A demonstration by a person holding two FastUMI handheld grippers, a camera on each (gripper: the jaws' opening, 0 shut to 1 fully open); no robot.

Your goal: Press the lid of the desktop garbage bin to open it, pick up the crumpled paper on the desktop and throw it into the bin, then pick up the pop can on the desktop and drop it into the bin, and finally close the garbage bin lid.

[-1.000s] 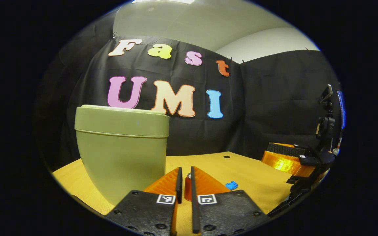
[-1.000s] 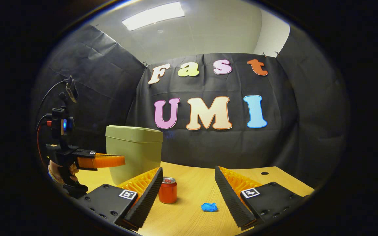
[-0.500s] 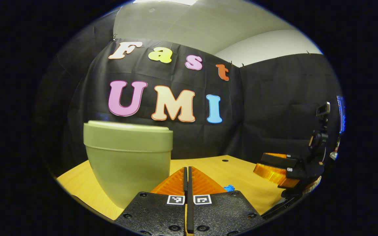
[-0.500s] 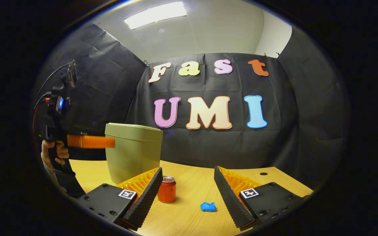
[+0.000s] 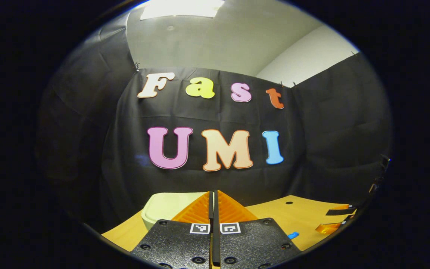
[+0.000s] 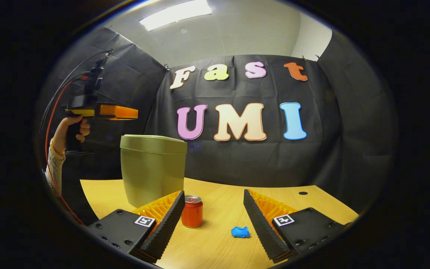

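1. Clenched with nothing between them, the jaws of the left gripper (image 5: 213, 194) press together along their whole length in the left gripper view.
2. Just beyond and below those jaws lies the pale green lid of the garbage bin (image 5: 164, 207), closed; whether the tips touch it cannot be told.
3. From the right gripper view, the left gripper (image 6: 134, 112) is held level by a hand (image 6: 74, 127), above the bin (image 6: 151, 168) and apart from it.
4. Released, the jaws of the right gripper (image 6: 213, 197) stand wide apart and hold nothing, low over the tabletop (image 6: 218, 246).
5. Between them on the tabletop stand the red pop can (image 6: 192, 211), upright and just beside the left-hand finger, and the blue crumpled paper (image 6: 240, 232), near the right-hand finger.
6. Behind the can, the bin stands on the tabletop with its lid shut.
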